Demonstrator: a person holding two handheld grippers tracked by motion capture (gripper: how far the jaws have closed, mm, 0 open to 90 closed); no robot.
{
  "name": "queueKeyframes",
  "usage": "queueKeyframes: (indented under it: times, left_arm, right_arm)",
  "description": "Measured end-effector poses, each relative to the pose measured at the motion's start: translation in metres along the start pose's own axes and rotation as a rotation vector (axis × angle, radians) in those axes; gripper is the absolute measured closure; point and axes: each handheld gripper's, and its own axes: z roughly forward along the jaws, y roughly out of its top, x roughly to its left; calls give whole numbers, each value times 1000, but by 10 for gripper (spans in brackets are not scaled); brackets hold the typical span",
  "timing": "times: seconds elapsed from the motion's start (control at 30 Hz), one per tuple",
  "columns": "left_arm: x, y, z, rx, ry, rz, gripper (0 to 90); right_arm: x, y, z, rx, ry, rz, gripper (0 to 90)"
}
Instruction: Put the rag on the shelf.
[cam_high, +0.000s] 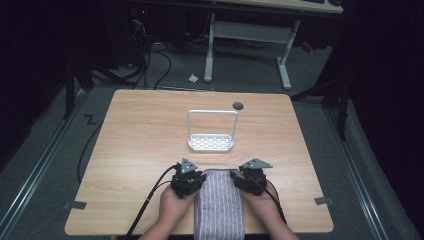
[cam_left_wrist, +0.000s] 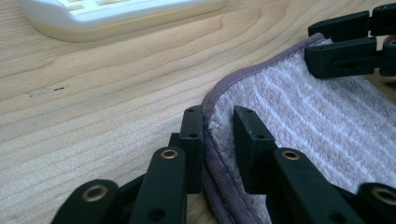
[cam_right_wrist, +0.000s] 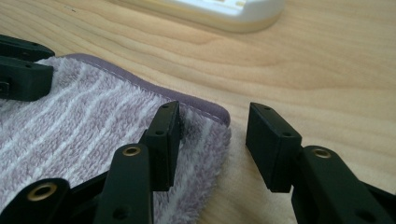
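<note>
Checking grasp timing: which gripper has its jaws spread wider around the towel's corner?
The right gripper: a broad gap straddles the towel corner. The left gripper stands narrower, though not clamped.

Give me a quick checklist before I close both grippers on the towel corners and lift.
1. Left gripper straddles the towel edge: ok, the hem sits between its open jaws.
2. Right gripper straddles its corner: ok, one jaw is on the towel and the other on the bare table, jaws open.
3. Both grippers at matching far corners: ok, they sit level in the high view, left gripper, right gripper.
4. Towel flat, no folds: ok at the far end; the near end hangs over the table edge.
5. Path to the rack clear: ok.
6. Lower jaws under the cloth: cannot tell.
</note>
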Motion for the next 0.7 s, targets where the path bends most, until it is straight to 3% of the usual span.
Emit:
queueKeyframes:
  times: [0.33,0.5,0.7]
  left_arm:
    - [-1,-2,-1,5,-26,-18,780]
    - [-2,-3,-2,9,-31,-21,799]
    - [-3,-3,-2,8,-27,-21,809]
  right_arm:
    - [7,-5,-4,-4,7,-6,725]
    - [12,-6,-4,-3,7,-43,806]
    - [16,-6,-5,-5,-7,-82,834]
